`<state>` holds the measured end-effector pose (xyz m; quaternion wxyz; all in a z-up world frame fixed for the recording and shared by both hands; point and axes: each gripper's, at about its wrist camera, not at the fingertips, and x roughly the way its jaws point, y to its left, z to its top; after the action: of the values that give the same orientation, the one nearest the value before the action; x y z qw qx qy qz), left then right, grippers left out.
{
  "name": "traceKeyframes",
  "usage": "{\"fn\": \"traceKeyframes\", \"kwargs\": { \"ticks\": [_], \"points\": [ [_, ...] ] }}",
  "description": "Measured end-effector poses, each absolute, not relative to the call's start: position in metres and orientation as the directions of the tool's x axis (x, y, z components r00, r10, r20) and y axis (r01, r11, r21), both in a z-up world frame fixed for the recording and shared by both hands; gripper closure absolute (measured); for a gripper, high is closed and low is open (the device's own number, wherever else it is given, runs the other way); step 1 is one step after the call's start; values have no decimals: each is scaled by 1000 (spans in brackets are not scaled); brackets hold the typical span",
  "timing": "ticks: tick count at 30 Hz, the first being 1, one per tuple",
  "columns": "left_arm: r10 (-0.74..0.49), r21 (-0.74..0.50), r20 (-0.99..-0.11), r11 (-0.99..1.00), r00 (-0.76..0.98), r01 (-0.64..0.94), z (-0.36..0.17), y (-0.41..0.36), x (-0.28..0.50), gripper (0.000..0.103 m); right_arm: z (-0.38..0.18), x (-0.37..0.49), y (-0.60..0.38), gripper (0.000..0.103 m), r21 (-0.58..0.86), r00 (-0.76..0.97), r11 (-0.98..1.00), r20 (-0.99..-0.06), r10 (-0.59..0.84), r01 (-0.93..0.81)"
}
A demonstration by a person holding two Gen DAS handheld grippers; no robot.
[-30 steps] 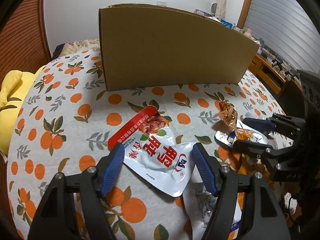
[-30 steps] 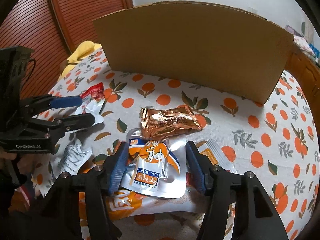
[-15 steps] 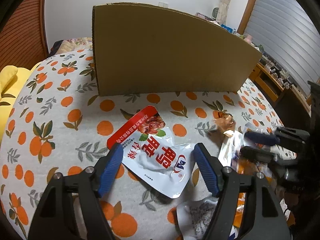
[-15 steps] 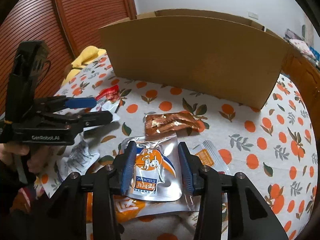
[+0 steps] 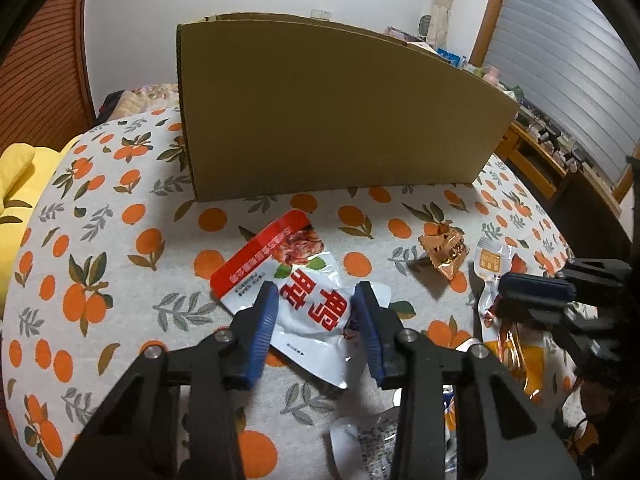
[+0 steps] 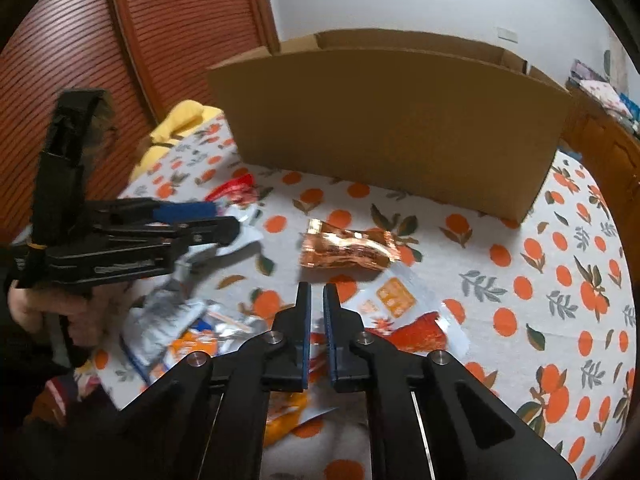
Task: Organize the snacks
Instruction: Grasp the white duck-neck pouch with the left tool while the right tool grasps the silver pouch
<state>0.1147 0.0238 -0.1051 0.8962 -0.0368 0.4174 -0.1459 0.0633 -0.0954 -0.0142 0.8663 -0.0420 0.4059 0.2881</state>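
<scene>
A white and red snack pouch [image 5: 294, 280] lies flat on the orange-print tablecloth. My left gripper [image 5: 316, 304] is open, its blue-padded fingers straddling the pouch's near half; it also shows in the right wrist view [image 6: 216, 220]. My right gripper [image 6: 317, 294] has its jaws nearly closed with a thin gap, and I cannot tell whether a packet edge is pinched between them. It hangs over a heap of silver and orange packets [image 6: 200, 332]. A copper foil snack [image 6: 348, 248] lies just beyond it, also seen in the left wrist view [image 5: 444, 246]. A large cardboard box [image 5: 332, 120] stands behind.
The box's open top shows in the right wrist view [image 6: 400, 100]. A yellow cushion [image 5: 16, 176] lies off the table's left edge. Wooden furniture [image 5: 560, 168] stands at the right. A flat orange-label packet [image 6: 400, 300] lies right of my right gripper.
My right gripper's jaws have closed from wide open to nearly shut and lifted, and the silver-orange pouch between them is no longer there. My left gripper moved forward over the white-red pouch and narrowed slightly.
</scene>
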Motion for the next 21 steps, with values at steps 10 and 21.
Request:
{"fn": "traceKeyframes", "kwargs": {
  "ticks": [10,21],
  "points": [
    [-274,-192,-747,961,606,198,-106,43,110,49,-16,34,-62,62,162,428,776,-757,494,-610],
    [-259,-198,-753,966,605,166,-104,59,102,45,-22,31,-54,43,130,416,788,-791,448,-602]
  ]
}}
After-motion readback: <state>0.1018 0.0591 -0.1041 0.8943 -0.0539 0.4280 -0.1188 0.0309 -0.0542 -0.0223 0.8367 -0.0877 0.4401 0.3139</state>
